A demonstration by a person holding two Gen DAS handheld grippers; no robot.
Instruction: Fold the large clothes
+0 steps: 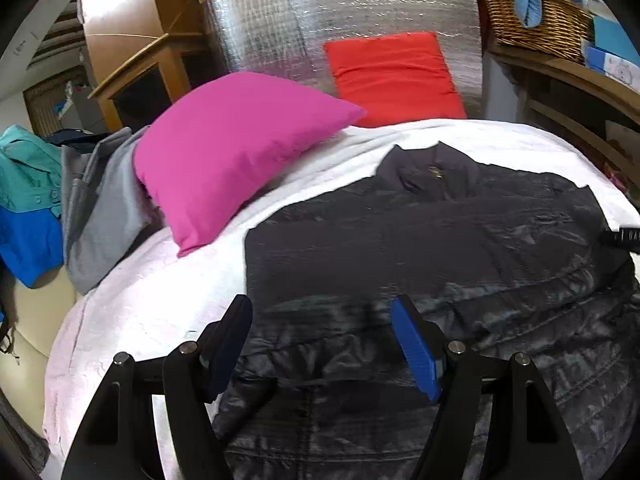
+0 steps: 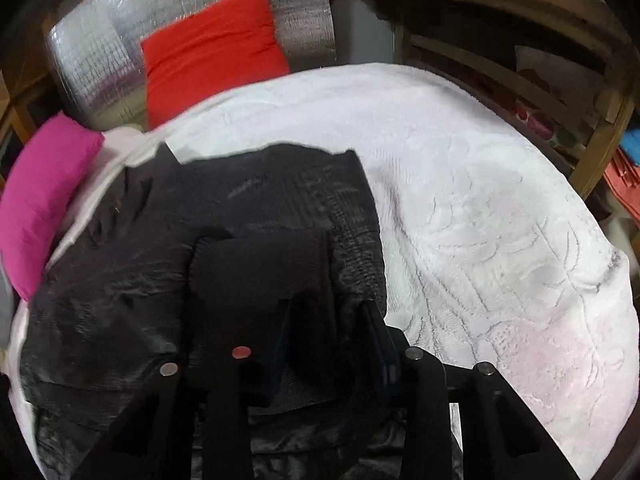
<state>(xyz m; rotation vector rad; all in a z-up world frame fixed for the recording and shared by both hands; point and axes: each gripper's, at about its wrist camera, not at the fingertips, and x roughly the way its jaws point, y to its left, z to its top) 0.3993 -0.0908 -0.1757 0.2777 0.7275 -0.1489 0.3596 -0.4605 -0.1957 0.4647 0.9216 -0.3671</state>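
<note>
**Gripping the black jacket on the bed**

Lying flat on the white bedspread (image 2: 480, 200), the black quilted jacket (image 1: 420, 248) has its collar toward the pillows. Left gripper (image 1: 322, 344) hangs over the jacket's near part, jaws wide apart, blue pads (image 1: 416, 352) clear of the fabric, nothing between them. Right gripper (image 2: 332, 344) is down at the jacket's right edge with a dark knit-looking piece, likely a cuff (image 2: 260, 276), bunched between its fingers; whether the pads actually press on it I cannot tell, too dark. Pink pillow (image 1: 236, 148) sits left of the jacket, red pillow (image 1: 396, 76) against the silver foil panel (image 1: 288, 28). Grey garments (image 1: 100, 208) heaped beside the pink pillow. Wicker basket (image 1: 536, 20) on a wooden shelf.
</note>
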